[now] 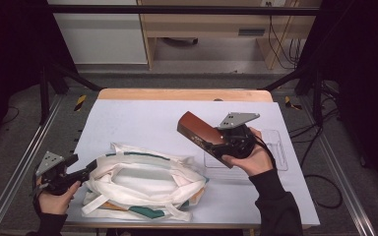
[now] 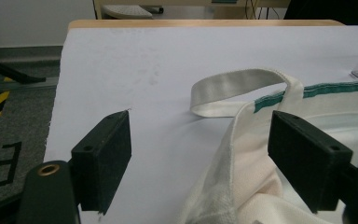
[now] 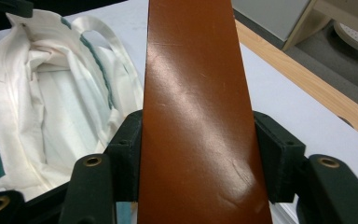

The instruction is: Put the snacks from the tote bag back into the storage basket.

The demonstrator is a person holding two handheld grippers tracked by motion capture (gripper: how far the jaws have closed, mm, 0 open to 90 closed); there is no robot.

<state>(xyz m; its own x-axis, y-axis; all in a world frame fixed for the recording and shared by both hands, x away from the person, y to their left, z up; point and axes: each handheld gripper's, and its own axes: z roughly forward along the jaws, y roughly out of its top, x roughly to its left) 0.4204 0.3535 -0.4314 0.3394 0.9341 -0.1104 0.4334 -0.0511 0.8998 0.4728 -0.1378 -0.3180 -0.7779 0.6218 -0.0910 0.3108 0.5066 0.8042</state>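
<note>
**Brown box held above the table beside the open bag**

The brown box (image 1: pixel 202 132) is long and flat, raised off the table (image 1: pixel 142 118) just right of the white cloth bag (image 1: pixel 142 184). Its long axis runs slantwise in the high view, the free end pointing up and left, away from the person, the near end tucked into the right gripper (image 1: pixel 229 142). That gripper's jaws press on both long sides of the box, grasping it. The bag lies below and left of the box, its mouth open, green trim along the rim. At the bag's left edge sits the left gripper (image 2: pixel 199 154), its jaws spread wide and released; the bag's cloth lies between them, next to the right-hand pad. A clear tray (image 1: pixel 275 157) lies right of the bag, behind the right hand.
</note>
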